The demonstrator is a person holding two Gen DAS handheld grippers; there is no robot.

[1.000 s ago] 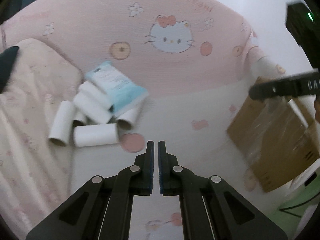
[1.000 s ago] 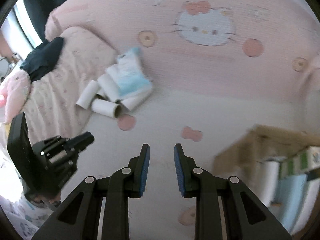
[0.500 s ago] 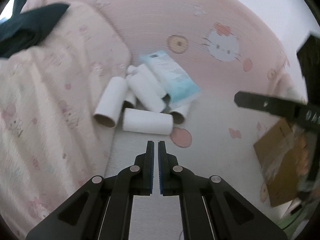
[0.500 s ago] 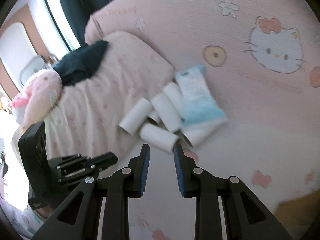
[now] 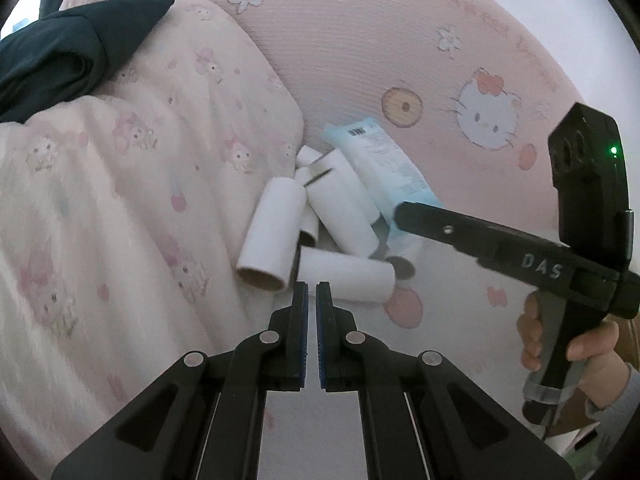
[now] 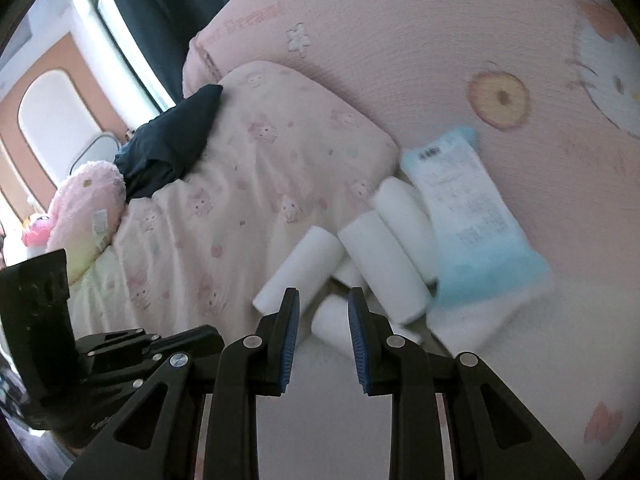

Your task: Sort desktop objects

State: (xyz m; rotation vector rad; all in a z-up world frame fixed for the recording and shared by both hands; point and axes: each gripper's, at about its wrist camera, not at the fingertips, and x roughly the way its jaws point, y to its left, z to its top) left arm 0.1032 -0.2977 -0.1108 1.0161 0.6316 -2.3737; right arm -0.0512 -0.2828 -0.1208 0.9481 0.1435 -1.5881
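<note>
Pink bed [image 5: 440, 360] — white rolls [image 5: 348, 276] heaped; left gripper [image 5: 311, 292] jaws together, right gripper [image 6: 323, 304] jaws slightly apart, empty.

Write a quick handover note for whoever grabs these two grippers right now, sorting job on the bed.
Left gripper: shut, empty, just short of the nearest white paper tube.
Right gripper: nearly closed, a narrow gap, nothing in it, pointing at the same pile.
Things: white paper tubes heaped beside the pink pillow, with a blue wipes pack lying over their far side, against the pink Hello Kitty cushion.
Done: nothing sorted from this pile, as far as these views show.
Left: pick the tubes and the pack out one by one; the destination is out of view.
</note>
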